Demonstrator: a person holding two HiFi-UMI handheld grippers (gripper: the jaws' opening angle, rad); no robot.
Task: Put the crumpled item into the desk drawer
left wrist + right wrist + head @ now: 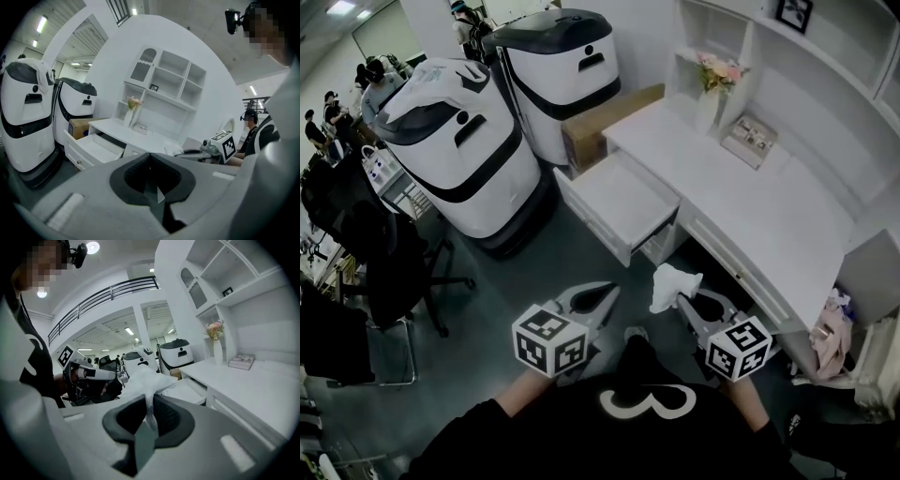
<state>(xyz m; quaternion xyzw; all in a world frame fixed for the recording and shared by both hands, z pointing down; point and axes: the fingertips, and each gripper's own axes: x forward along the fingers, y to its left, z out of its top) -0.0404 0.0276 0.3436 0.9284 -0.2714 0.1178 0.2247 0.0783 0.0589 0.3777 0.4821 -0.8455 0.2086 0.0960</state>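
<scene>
A crumpled white item (673,284) sticks out of my right gripper (681,302), whose jaws are shut on its lower end. In the right gripper view the crumpled item (144,380) rises from between the jaws of the right gripper (150,414). The desk drawer (619,202) stands pulled open, ahead and to the left of the item, with nothing visible in it. My left gripper (609,292) hovers beside the right one above the floor. In the left gripper view the left gripper (152,183) has its jaws closed on nothing, and the open drawer (96,147) lies beyond them.
The white desk (750,216) carries a vase of flowers (712,84) and a book (748,139), with shelves behind. Two large white-and-black machines (455,141) stand left of the drawer, next to a cardboard box (600,122). A black office chair (384,262) is at the left.
</scene>
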